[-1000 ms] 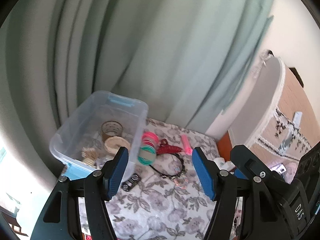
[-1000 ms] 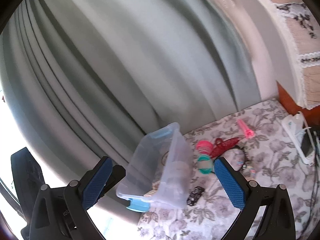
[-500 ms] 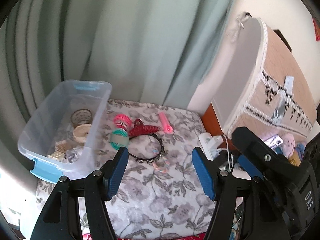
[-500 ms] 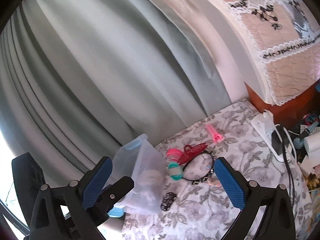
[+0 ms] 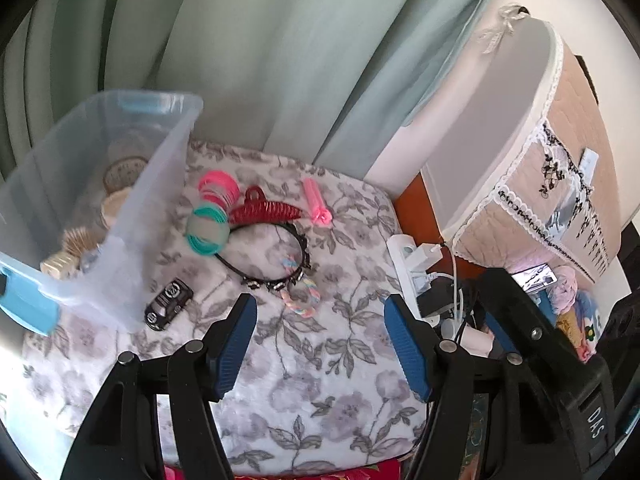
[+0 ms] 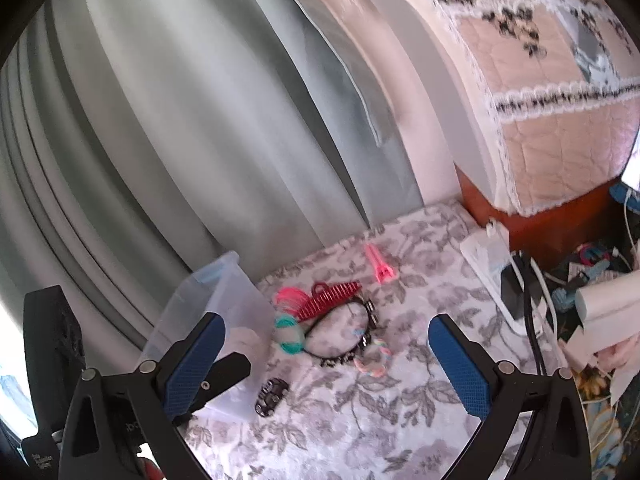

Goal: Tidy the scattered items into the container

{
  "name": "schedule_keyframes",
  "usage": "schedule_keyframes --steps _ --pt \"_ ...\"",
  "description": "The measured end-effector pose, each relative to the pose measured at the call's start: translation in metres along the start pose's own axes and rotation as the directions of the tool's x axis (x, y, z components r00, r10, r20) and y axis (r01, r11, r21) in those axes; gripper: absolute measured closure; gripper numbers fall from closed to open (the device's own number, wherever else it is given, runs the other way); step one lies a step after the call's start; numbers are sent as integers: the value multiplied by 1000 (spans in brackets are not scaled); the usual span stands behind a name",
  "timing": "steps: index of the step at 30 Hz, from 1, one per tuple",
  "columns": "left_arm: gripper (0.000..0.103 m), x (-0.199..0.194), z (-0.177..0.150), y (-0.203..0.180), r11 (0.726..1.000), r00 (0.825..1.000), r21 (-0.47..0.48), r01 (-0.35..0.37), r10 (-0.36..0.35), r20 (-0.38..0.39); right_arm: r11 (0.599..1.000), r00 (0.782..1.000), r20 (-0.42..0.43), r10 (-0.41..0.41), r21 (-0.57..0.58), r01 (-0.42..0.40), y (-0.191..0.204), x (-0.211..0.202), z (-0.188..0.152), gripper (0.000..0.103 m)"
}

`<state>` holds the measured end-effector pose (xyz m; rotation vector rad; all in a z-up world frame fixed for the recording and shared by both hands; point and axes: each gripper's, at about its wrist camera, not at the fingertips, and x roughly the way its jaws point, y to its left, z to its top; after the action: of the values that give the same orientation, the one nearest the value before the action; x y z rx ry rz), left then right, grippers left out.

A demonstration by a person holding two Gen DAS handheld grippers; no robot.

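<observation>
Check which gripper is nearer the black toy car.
Left. The left gripper hangs open just right of the toy car, close in. The right gripper is open too, farther back, the car low between its fingers.

The clear container [image 5: 168,168] blurs its contents; in the right wrist view its near corner sits behind a finger.

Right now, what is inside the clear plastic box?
Through the clear plastic box wall: a tape roll, a round cream item and some beige pieces. Its blurred near corner hides the rest.
</observation>
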<state>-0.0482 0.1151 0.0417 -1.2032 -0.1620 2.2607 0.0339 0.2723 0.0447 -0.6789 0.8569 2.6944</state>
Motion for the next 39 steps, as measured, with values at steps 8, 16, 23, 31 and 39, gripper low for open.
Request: schedule_keyframes --steps 8,16,23,31,39 --pt "25 22 -4 22 999 999 -48 -19 17 -49 1000 998 -61 -19 -4 18 -10 23 -11 0" --pt "25 36 -13 42 983 983 19 -183 183 -30 997 982 -178 -56 42 64 -29 56 -28 0" --pt "25 59 -25 48 951 960 142 -274 280 -23 993 960 -260 -100 38 114 -40 81 -42 0" --pt "25 93 -40 56 906 920 211 -368 388 -59 994 924 -381 -42 78 77 -50 113 -62 2" --pt "25 116 -48 83 893 882 134 -430 447 -152 996 904 -426 -32 63 65 -49 139 -76 12"
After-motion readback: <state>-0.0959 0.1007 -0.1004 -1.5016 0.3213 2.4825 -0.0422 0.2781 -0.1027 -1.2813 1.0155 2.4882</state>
